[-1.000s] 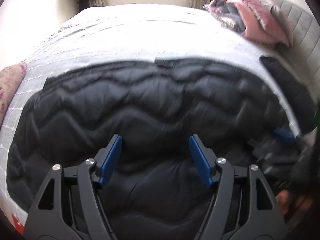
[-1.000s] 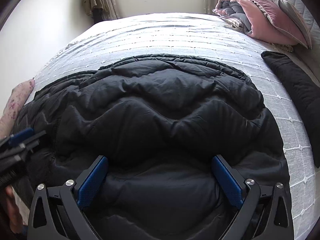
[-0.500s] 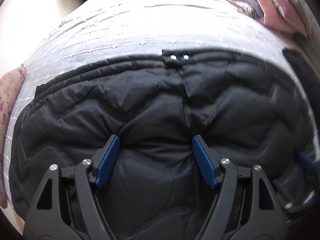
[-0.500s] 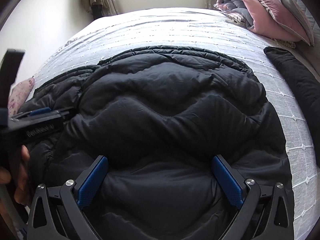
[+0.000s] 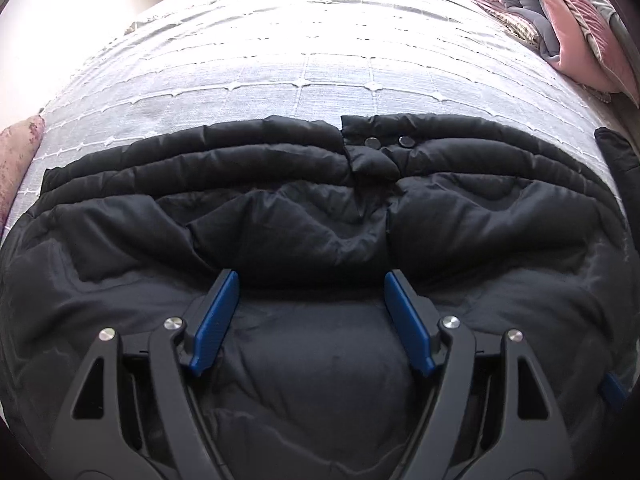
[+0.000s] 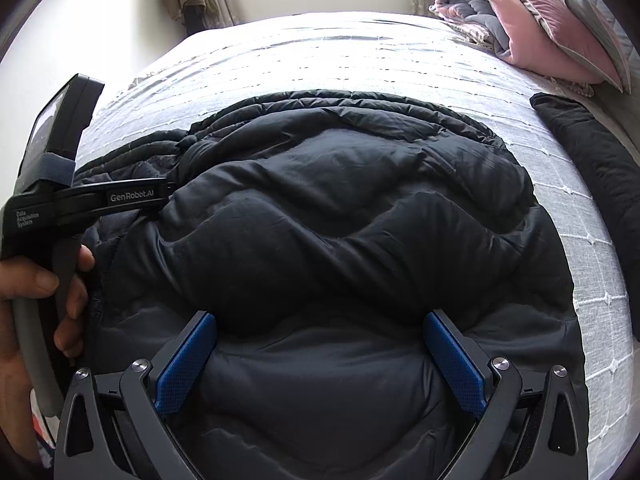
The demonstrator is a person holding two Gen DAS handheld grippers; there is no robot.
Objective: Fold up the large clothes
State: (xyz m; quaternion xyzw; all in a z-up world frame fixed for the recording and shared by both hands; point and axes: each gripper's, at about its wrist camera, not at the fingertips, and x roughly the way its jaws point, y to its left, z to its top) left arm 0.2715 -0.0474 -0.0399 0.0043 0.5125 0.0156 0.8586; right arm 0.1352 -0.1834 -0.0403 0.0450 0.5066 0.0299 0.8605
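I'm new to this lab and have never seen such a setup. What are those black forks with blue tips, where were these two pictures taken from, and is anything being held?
There is no robot here. A person holds a hand tool with a two-finger claw in each hand, and each tool carries a wide-angle camera looking along its fingers. One picture comes from the left claw, the other from the right claw. The right view also shows the left tool from the side, with the hand gripping its handle.

A black puffer coat lies spread on a bed with a pale cover. Folded pink and grey bedding sits at the far right corner, and another dark garment lies at the right edge.

Both claws stand open above the coat; nothing is held.
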